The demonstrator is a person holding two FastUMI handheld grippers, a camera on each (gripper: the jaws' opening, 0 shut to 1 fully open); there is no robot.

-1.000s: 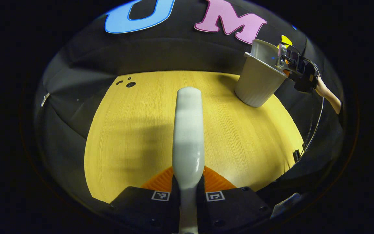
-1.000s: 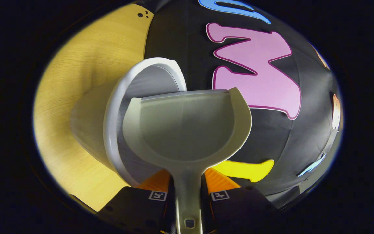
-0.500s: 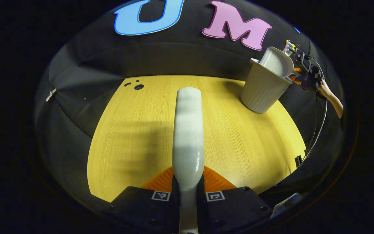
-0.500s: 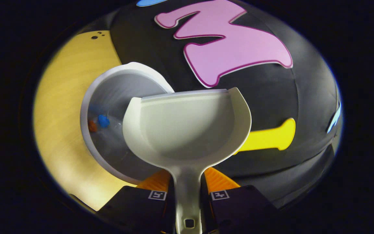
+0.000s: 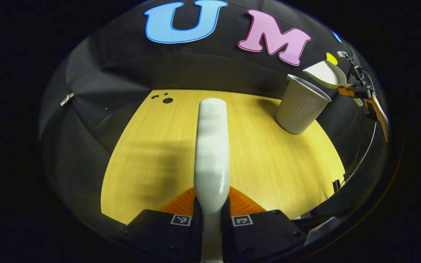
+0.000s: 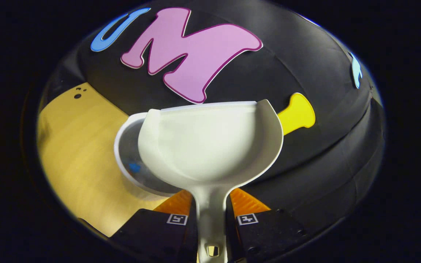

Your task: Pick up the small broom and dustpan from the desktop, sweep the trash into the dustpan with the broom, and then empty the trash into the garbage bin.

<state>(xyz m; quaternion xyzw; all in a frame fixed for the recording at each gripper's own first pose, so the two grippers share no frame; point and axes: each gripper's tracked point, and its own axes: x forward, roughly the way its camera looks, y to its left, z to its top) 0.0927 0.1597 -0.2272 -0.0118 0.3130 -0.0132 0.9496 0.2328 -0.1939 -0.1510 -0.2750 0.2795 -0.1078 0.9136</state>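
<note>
The left tongs (image 5: pixel 212 215) are clamping the broom (image 5: pixel 212 146), which is pointing ahead above the surface (image 5: pixel 152 153). The right tongs (image 6: pixel 212 219) are gripping the dustpan (image 6: pixel 210 142) handle, holding the pan just over the bin (image 6: pixel 130 160), where a blue scrap (image 6: pixel 134 167) is lying.

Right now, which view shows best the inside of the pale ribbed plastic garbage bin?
The right gripper view: it looks down into the pale ribbed plastic garbage bin, where a blue scrap lies, though the white dustpan covers most of the opening. The left gripper view shows the bin from outside, upright on the wooden desktop.
</note>
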